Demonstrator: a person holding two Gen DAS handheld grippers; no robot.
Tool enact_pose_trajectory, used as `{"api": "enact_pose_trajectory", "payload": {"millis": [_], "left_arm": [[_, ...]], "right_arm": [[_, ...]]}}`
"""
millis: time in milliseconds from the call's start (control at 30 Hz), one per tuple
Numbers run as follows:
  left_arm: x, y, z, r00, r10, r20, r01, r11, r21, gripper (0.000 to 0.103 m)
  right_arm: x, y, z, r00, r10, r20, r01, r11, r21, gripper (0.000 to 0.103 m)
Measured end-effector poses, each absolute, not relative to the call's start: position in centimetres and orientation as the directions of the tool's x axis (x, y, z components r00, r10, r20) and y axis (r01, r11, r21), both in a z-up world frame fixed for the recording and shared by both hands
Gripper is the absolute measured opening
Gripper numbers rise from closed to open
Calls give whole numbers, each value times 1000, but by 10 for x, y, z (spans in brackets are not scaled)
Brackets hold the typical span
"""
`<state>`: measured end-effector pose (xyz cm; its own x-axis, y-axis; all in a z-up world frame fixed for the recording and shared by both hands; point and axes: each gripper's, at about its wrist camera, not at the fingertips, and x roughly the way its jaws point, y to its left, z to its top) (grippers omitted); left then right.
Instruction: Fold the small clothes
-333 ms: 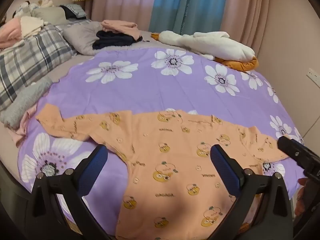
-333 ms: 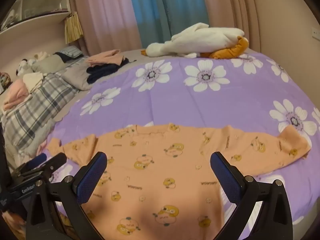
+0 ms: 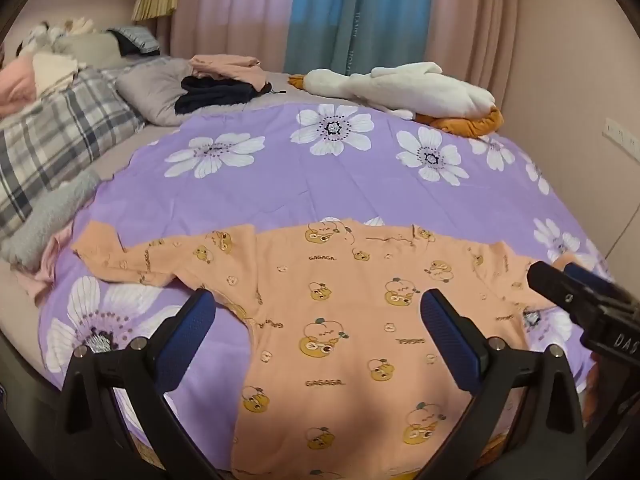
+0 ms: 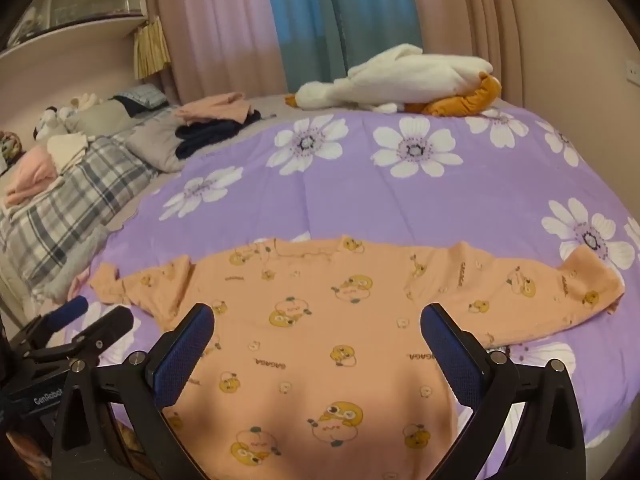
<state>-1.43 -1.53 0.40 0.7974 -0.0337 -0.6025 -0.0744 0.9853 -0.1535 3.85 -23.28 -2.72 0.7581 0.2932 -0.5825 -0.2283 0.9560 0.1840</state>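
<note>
Orange fabric is spreading flat across the near end of the bed: one small long-sleeved top [image 3: 344,320], printed with little cartoon faces, is lying on a purple sheet [image 3: 280,184] patterned with white flowers, its two sleeves stretching out to either side. Two grippers are hovering over it. The left gripper [image 3: 318,330] is hanging above the top's left half with its blue pads wide apart and nothing between them; the right gripper [image 4: 318,334] is doing the same over the middle of the chest, jaws spread fully and gripping nothing. Farther back, one plush goose [image 4: 400,78] is lying across the far edge, one pile of folded clothes [image 3: 224,84], pink over dark navy, is sitting beside one grey pillow [image 3: 156,90], and one plaid blanket [image 4: 72,200] is bunching along the left side.
</note>
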Motion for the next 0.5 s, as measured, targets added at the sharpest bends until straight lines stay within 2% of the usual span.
{"api": "enact_pose_trajectory", "payload": {"millis": [200, 500], "left_arm": [[-14, 7, -7, 752, -167, -638, -79, 938, -338, 102], [-25, 5, -2, 778, -68, -624, -130, 955, -266, 102]], "right_arm": [[38, -229, -27, 765, 286, -577, -224, 958, 178, 102], [30, -224, -22, 783, 249, -570, -213, 968, 131, 102]]}}
